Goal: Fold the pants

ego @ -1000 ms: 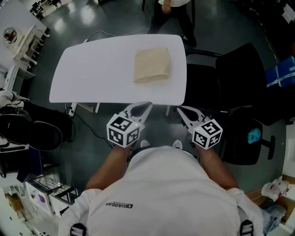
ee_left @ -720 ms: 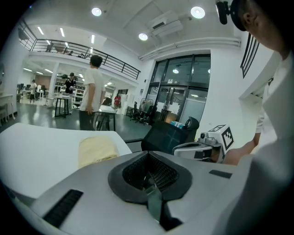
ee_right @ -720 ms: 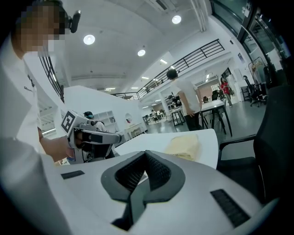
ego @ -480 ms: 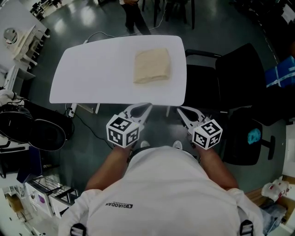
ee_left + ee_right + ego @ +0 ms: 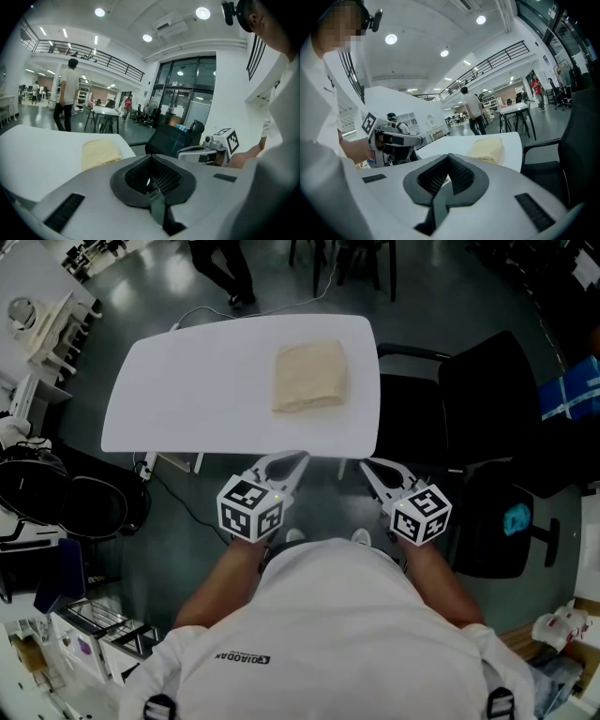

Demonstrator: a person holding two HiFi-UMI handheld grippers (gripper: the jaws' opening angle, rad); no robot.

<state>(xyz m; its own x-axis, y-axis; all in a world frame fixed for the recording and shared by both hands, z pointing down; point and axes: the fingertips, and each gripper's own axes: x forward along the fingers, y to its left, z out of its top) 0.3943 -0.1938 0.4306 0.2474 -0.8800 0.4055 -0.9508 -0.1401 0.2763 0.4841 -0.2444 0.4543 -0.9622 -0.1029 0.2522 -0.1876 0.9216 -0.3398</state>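
Observation:
The beige pants lie folded into a small neat rectangle on the right half of the white table. They also show in the left gripper view as the pants and in the right gripper view as the pants. My left gripper and right gripper hang side by side below the table's near edge, close to my body and well short of the pants. Both are shut with nothing between their jaws. In its own view the left gripper points toward the table, and so does the right gripper.
A black office chair stands right of the table. Black bags or seats sit at the left, with cables under the table. A person walks on the floor beyond the far edge. Boxes and clutter line the lower corners.
The person beyond the table has walked from right to left. Both grippers and the folded pants have stayed where they were.

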